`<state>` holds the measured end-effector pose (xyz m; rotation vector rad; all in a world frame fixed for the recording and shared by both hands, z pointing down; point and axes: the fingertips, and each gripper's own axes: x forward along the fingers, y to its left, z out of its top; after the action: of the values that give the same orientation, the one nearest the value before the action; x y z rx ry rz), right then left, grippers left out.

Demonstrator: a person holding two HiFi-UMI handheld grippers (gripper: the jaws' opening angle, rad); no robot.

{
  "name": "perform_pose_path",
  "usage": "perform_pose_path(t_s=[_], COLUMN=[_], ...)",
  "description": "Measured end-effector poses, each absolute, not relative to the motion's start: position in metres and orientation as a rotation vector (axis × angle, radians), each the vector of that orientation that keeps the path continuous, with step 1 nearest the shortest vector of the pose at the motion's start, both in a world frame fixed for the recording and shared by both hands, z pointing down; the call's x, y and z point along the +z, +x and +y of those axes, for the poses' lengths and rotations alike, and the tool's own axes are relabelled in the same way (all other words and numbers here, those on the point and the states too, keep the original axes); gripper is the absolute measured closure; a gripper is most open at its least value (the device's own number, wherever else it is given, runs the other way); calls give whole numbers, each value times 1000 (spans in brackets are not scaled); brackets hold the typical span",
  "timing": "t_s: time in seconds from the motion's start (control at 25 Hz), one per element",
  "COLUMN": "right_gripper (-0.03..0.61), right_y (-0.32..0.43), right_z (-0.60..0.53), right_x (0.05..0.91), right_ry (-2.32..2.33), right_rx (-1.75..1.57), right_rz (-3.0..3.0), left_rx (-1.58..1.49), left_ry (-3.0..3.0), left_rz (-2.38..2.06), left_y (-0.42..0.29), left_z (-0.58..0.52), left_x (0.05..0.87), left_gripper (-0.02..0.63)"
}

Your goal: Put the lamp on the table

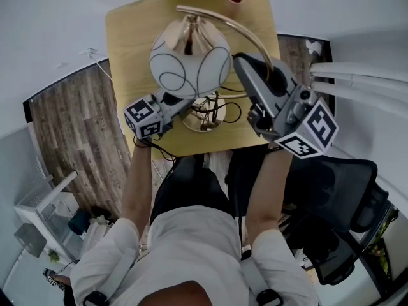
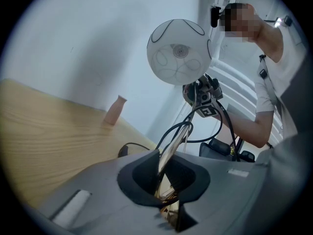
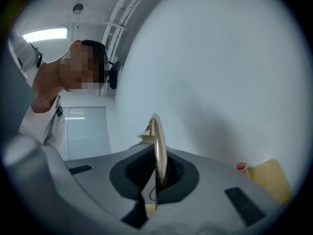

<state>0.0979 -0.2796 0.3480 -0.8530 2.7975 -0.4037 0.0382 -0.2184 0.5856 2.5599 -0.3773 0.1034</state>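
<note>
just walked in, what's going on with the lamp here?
A person holds a lamp with both handheld grippers. The left gripper is clamped on the gold stem low down near the base. The right gripper is clamped on the curved arm. The base is over the wooden table, near its front edge; I can't tell if it's resting there yet.

Dark wood-plank floor (image 1: pixel 70 120) meeting white wall (image 1: pixel 51 18); black office chair (image 1: pixel 344 190) standing at right; ceiling light (image 3: pixel 46 34) glowing.
</note>
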Motion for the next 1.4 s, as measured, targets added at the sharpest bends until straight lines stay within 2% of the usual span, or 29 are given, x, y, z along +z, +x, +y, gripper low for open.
perform_pose_path(t_s=[0.88,1.08,1.24,1.4], right_gripper=[578,578,578,578], right_y=[103,104,104,104], right_z=[-294,-296,-297,-296], right_x=[368,367,367,367], right_ry=[-894,-889,-888,-884], right_rx=[-573,-570,-571,-573], right_rz=[2695,2704,2706,2708], left_rx=[133,140,129,118], left_ry=[2538,2533,2531,2542], left_rz=[-410,-422,-432,-458], left_y=[35,35,33,27], left_z=[-218,-220,-221,-221], left_x=[589,588,584,577], left_gripper=[579,515,419,411])
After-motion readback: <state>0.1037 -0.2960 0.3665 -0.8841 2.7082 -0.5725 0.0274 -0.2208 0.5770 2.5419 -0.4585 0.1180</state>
